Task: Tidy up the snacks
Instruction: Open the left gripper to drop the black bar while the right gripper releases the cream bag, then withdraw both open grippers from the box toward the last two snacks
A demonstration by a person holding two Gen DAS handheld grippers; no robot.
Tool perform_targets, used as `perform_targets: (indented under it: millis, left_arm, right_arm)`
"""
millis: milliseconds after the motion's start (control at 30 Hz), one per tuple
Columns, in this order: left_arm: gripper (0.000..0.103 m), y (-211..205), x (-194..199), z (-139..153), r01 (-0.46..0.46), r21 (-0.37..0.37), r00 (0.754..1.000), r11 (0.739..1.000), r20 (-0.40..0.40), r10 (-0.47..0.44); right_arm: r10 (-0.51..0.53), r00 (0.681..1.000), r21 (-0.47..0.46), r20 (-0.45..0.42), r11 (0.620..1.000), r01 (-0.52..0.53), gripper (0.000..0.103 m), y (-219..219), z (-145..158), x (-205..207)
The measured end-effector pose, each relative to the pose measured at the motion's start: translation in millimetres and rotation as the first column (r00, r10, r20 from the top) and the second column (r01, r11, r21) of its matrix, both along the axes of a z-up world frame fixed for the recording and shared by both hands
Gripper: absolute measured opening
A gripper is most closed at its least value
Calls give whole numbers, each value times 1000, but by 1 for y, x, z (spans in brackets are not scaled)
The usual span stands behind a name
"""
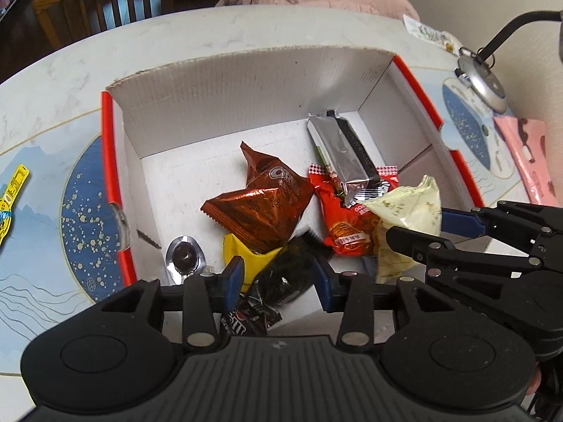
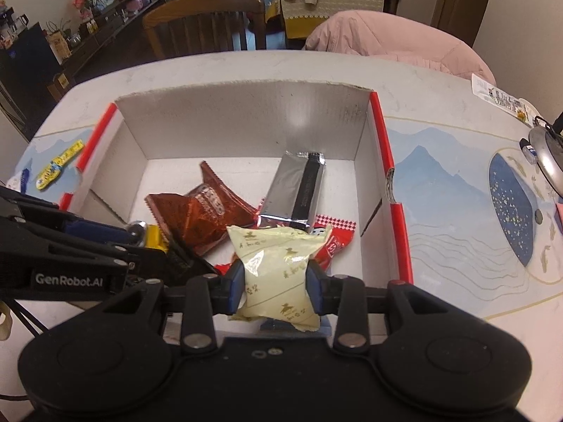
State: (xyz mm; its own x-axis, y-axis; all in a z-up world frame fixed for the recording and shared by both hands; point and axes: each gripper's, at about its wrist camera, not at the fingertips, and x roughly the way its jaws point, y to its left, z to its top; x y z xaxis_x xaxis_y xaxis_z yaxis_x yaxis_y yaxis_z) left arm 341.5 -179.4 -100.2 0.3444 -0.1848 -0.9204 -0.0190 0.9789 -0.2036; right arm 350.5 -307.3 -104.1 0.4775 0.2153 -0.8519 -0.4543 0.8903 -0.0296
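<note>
A white cardboard box with red edges stands on the table and holds several snacks. Among them are a brown Oreo packet, a silver bar, a red packet, a yellow packet and a foil-wrapped dark sweet. My left gripper points down into the near end of the box. A black packet lies between its blue pads, with a gap showing on the left side. My right gripper is shut on a cream packet, held above the red packet.
A dark M&M's packet lies under the left gripper. On the table are a yellow item at the left, a pink packet and a silver lamp base at the right. A wooden chair and a pink jacket stand behind.
</note>
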Motion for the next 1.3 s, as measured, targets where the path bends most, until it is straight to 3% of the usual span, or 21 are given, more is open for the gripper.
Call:
perform_targets:
  millis: [333, 600, 667, 733, 833, 1000, 1133, 1300]
  left_arm:
    - [41, 23, -41, 41, 7, -49, 991, 999, 131, -1]
    - [44, 56, -83, 78, -4, -71, 970, 997, 243, 21]
    - [44, 65, -92, 85, -7, -59, 963, 998, 270, 23]
    - [45, 76, -102, 91, -16, -51, 956, 999, 290, 30]
    - [51, 96, -115, 96, -33, -52, 949, 998, 310, 48]
    - [57, 134, -135, 99, -64, -51, 941, 997, 329, 77]
    - [69, 169, -149, 98, -95, -59, 934, 994, 340, 110]
    - [71, 218, -164, 93, -127, -72, 930, 989, 338, 145]
  right_arm:
    - [16, 999, 91, 52, 996, -20, 37, -2, 33, -28]
    - [80, 986, 170, 145, 980, -105, 43, 19, 69, -66]
    - [86, 982, 185, 169, 976, -117, 55, 28, 76, -75]
    - [92, 976, 201, 196, 971, -132, 61, 38, 82, -83]
    - [109, 969, 218, 221, 963, -158, 84, 55, 87, -92]
    - [153, 963, 229, 222, 952, -204, 87, 87, 87, -105]
    - [183, 961, 222, 205, 948, -228, 92, 121, 81, -111]
    - [184, 966, 222, 179, 950, -222, 102, 163, 71, -114]
